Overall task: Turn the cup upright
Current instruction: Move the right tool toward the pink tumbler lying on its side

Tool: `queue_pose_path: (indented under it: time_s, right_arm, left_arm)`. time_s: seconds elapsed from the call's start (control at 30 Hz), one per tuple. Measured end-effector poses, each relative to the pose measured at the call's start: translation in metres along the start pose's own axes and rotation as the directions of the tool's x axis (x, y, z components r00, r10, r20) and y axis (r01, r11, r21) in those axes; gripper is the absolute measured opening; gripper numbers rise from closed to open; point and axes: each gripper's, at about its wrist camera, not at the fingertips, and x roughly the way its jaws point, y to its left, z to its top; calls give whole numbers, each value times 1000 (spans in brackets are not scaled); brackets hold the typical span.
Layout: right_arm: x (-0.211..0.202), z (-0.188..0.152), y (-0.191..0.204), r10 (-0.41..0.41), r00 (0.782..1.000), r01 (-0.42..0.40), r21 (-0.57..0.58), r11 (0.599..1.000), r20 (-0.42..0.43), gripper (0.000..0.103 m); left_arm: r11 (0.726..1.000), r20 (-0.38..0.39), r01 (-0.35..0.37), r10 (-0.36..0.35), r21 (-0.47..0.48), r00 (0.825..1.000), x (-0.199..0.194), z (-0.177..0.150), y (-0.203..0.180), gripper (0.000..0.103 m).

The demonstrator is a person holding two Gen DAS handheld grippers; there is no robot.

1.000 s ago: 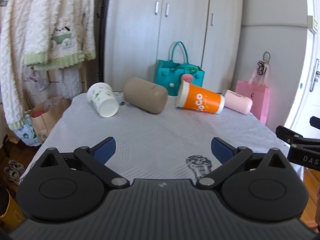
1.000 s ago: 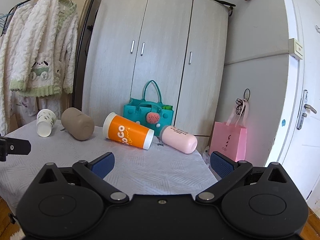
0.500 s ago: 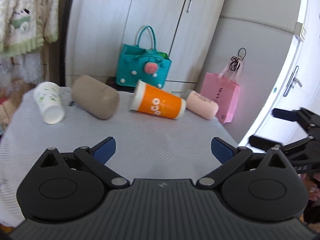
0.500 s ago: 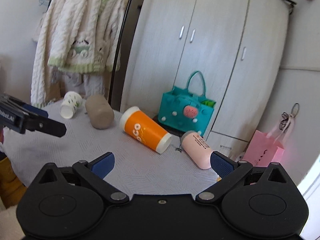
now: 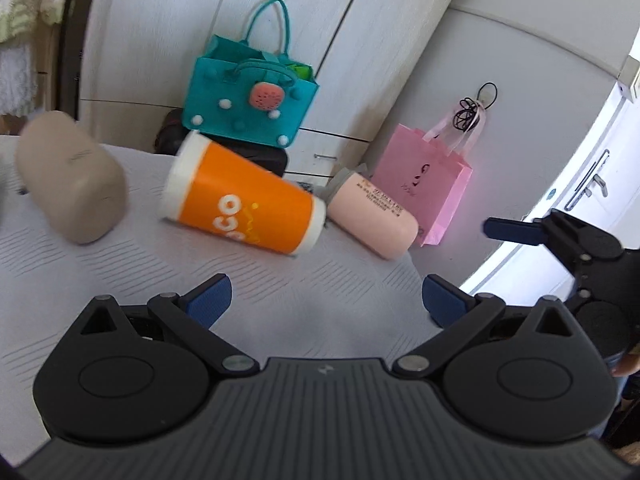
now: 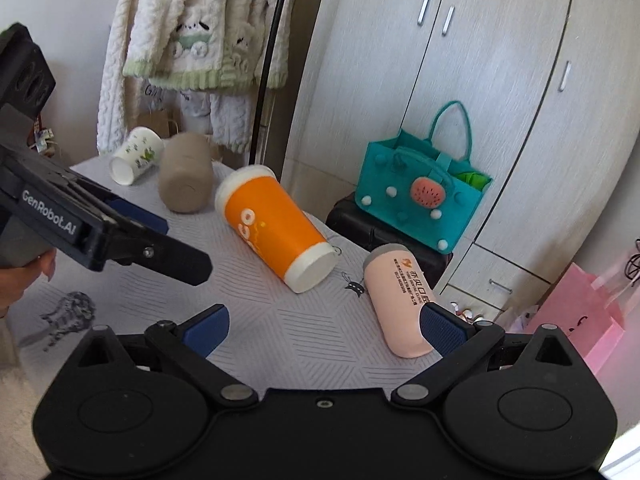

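Four cups lie on their sides on the counter [image 6: 280, 332]. The pink cup [image 6: 400, 304] lies just ahead of the right gripper [image 6: 322, 322], jaws wide and empty. Left gripper [image 5: 326, 300] jaws also wide, orange cup [image 5: 244, 200] ahead, apart.

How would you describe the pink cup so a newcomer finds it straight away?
Start at the grey-clothed table before the wardrobe. Four cups lie in a row; the pink cup ends it nearest the pink bag, beside the orange cup. Only it has a grey cap.
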Motion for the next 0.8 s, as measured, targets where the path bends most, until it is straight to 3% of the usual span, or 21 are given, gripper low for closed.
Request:
queue_pose_path:
  time_s: [0.27,0.37,0.53,0.8]
  right_arm:
    - [37,2,-19,-38,998,35,-69,997,-44,101]
    - [51,1,-28,-32,997,26,-81,996,-76,85]
    - [66,0,-42,-13,996,7,-67,998,-83,85]
    - [90,0,-49,-34,993,22,-106,994,-109,86]
  left_arm:
    - [999,-20,12,-13,-45,1000,30,3,0,102]
    - [998,-16,21,-22,-67,1000,35,4,3,102]
    - [996,-42,52,-55,-76,998,46,6,6,99]
    - [995,6,72,-72,-71,997,50,1,10,97]
